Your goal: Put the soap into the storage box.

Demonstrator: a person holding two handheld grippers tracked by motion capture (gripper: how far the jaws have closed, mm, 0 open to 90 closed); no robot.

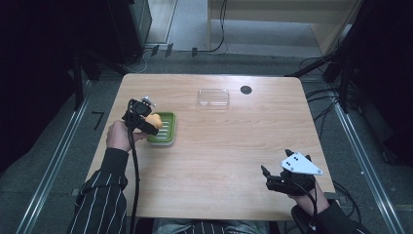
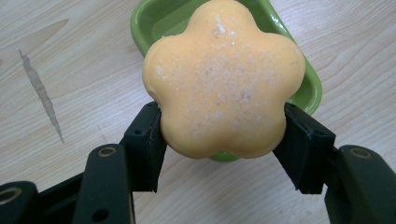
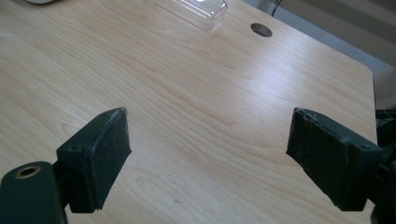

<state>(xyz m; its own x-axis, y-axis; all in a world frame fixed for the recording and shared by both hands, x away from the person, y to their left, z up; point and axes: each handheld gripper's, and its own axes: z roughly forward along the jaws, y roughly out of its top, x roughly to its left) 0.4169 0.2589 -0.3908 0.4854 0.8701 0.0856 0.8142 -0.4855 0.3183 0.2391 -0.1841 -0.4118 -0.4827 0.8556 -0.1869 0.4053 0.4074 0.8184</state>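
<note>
Nearest to us, in the left gripper view, the two black jaws of our left gripper rise from the bottom edge and pinch an orange flower-shaped soap between them, one pad pressed against each side of it. The soap's top face is pale orange, dusted with whitish specks. Behind and under it we see the green soap dish, its rim curving out on both sides of the soap; the soap sits over the dish's near end, and we cannot tell whether it touches the dish or hangs just above it.

From the high view, our left gripper holds the soap at the left edge of the green dish, which rests on the left half of the wooden table. A clear plastic lid lies toward the far side of the table, well apart from the dish, with a round cable hole just beside it.

Our right gripper rests near the front right corner, well apart from everything else. In the right gripper view its jaws stand spread wide over bare wood, holding nothing, with the clear lid far ahead.
</note>
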